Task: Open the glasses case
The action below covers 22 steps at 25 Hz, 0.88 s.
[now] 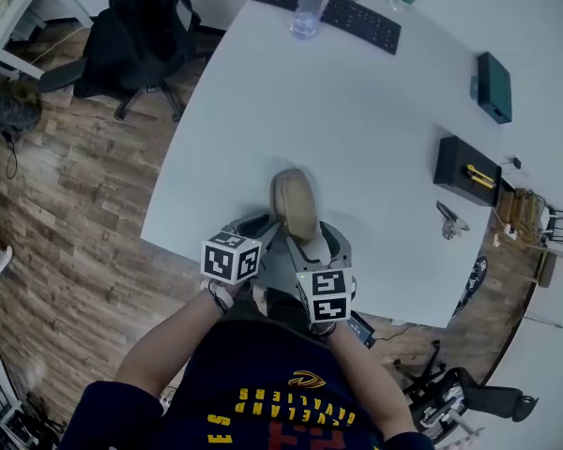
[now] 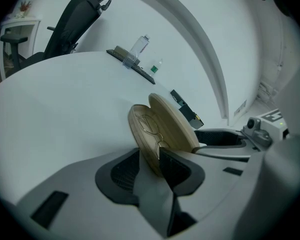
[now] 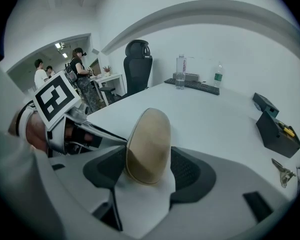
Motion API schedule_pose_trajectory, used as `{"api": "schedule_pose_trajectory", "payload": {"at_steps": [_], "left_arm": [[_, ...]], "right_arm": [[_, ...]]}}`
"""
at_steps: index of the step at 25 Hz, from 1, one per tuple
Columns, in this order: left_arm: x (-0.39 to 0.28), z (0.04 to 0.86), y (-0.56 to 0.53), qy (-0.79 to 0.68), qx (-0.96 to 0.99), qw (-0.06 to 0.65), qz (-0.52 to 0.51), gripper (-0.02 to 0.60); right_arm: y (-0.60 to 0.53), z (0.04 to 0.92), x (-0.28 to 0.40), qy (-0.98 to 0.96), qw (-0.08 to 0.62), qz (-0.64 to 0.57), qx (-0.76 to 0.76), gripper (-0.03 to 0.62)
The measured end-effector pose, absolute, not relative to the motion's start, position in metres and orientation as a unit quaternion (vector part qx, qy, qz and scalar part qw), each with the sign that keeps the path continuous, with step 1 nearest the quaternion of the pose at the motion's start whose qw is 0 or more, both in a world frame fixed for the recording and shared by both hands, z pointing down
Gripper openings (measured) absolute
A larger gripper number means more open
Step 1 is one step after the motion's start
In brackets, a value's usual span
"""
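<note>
The left gripper's [image 2: 149,156] fingers [image 2: 122,176] clench the glasses case's [image 1: 294,202] base [image 2: 144,134], the right gripper's [image 3: 149,156] its lid [image 3: 147,139], to hinge it open over the tabletop [image 1: 357,111].

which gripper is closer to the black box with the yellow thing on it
Right. The right gripper holds the glasses case on the side facing the black box; the left gripper holds its far side.

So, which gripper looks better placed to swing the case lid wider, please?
Probably the right: the right gripper clamps the lid, while the left gripper pins the base shell holding the glasses.
</note>
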<state>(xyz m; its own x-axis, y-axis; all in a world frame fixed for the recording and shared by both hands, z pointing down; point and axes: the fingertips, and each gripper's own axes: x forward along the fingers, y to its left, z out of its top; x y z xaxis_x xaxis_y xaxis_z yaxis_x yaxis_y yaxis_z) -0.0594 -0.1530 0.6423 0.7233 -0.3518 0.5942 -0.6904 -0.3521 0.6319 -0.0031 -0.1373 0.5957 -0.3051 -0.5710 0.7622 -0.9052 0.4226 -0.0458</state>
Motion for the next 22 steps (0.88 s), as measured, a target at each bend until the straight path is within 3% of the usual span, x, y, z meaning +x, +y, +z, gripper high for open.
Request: {"api": "schedule_pose_trajectory", "payload": {"at_steps": [15,22], "left_arm": [[-0.06,0.642,-0.154,-0.328,0.805,0.454,0.194,0.133],[-0.061,0.642,-0.154,-0.329,0.806,0.45,0.199,0.133]], "right_arm": [[-0.14,0.579,0.026,-0.76,0.307,0.249,0.515,0.296],[-0.14,0.576,0.04,-0.755,0.301,0.253,0.524,0.264]]}}
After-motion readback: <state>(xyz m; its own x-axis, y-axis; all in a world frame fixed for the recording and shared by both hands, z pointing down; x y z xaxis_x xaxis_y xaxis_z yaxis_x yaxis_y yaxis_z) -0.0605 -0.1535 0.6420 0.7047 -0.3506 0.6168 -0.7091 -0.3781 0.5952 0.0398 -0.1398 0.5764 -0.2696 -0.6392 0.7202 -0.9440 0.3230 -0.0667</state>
